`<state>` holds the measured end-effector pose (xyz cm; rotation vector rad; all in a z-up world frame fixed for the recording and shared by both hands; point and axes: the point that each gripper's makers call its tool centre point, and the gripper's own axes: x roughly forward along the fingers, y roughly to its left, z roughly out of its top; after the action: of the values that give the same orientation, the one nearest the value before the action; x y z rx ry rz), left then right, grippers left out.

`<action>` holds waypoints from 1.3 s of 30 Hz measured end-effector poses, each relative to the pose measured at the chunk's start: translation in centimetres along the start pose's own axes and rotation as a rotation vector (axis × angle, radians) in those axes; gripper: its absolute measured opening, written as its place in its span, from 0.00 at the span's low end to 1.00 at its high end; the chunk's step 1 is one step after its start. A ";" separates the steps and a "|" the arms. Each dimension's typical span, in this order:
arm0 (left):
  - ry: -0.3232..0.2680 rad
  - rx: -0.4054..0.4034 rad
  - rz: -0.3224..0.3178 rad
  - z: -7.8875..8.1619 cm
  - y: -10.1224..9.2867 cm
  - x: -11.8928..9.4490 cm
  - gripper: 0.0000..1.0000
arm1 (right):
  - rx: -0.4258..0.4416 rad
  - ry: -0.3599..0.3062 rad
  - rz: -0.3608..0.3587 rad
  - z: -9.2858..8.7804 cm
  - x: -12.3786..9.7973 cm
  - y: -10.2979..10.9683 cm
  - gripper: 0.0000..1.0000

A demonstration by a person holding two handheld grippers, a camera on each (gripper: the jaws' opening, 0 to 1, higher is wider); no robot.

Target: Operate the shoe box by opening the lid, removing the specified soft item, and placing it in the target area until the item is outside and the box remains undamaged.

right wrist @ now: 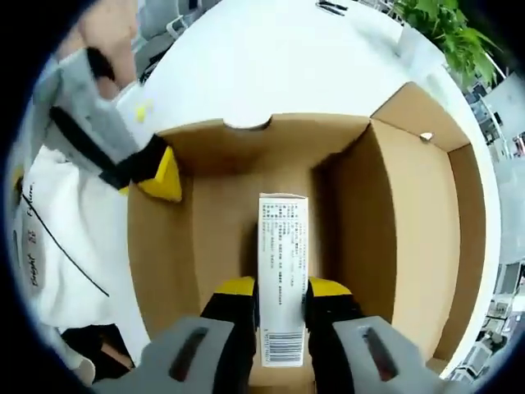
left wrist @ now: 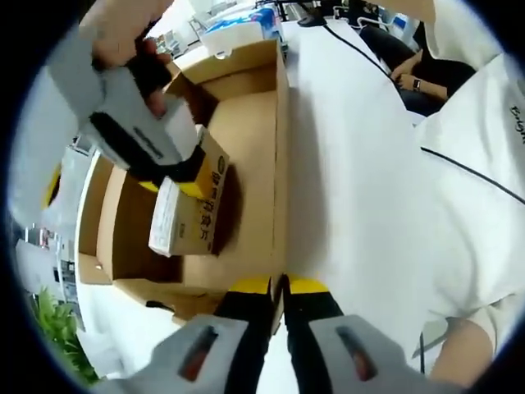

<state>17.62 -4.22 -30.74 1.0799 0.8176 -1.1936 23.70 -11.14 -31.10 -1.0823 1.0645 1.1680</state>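
Yellow-tipped jaws of the right gripper (right wrist: 279,300) rise from the bottom of the right gripper view, closed on a small carton (right wrist: 284,271) printed with text and a barcode; the carton stands on edge between them, inside the open shoe box (right wrist: 394,213). From the left gripper view, the same small carton (left wrist: 190,209) appears tan and white, held from above by the right gripper (left wrist: 176,182), and a person's hand (left wrist: 123,33) grips that tool's grey handle. The small carton sits low within the shoe box (left wrist: 254,139), roughly at the middle of its floor; whether it touches the floor cannot be told. The box's lid (right wrist: 459,205) is already folded open to one side. The left gripper (left wrist: 279,287) has its jaws drawn nearly together around the box's near wall, steadying it by the rim; in the right gripper view this left gripper (right wrist: 160,176) shows at the box's left wall. The box rests on a white desk (left wrist: 353,164), well in from its edges. A person in a white shirt (left wrist: 476,148) is beside the desk, and a green plant (right wrist: 443,29) stands beyond its far edge. Judging by this, the removal step is in hand: the item is grasped but not yet out. The next move likely calls for a straight lift clear of the walls, while the left gripper holds the box down, then a carry to the target area, which cannot be identified here.
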 end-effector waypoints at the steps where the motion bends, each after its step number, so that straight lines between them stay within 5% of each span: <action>1: -0.001 -0.003 -0.003 0.0 0.0 0.0 0.04 | 0.037 0.013 0.006 -0.5 0.0 0.2 0.20; 13: 0.000 -0.020 0.009 0.0 0.1 0.0 0.04 | -0.065 0.038 -0.005 -6.3 -2.9 0.7 0.20; 19: 0.007 -0.015 0.001 0.0 0.2 0.1 0.04 | -0.143 -0.031 0.017 -5.9 -4.5 0.9 0.20; 25: -0.002 -0.017 0.002 0.0 0.2 0.0 0.04 | -0.116 0.100 -0.057 -7.6 -5.9 0.2 0.20; 27: 0.001 -0.019 0.001 0.0 0.2 0.0 0.04 | -0.196 0.149 -0.107 -8.1 -6.2 -0.1 0.20; 32: 0.003 -0.018 0.013 0.0 0.2 0.0 0.04 | -0.155 0.078 -0.088 -7.3 -6.2 0.2 0.20; 39: 0.003 -0.019 0.009 0.0 0.2 0.0 0.04 | -0.186 0.166 -0.115 -9.5 -5.6 0.2 0.20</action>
<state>17.81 -4.22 -30.67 1.0687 0.8244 -1.1749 22.37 -21.33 -27.16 -1.3886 1.0200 1.1154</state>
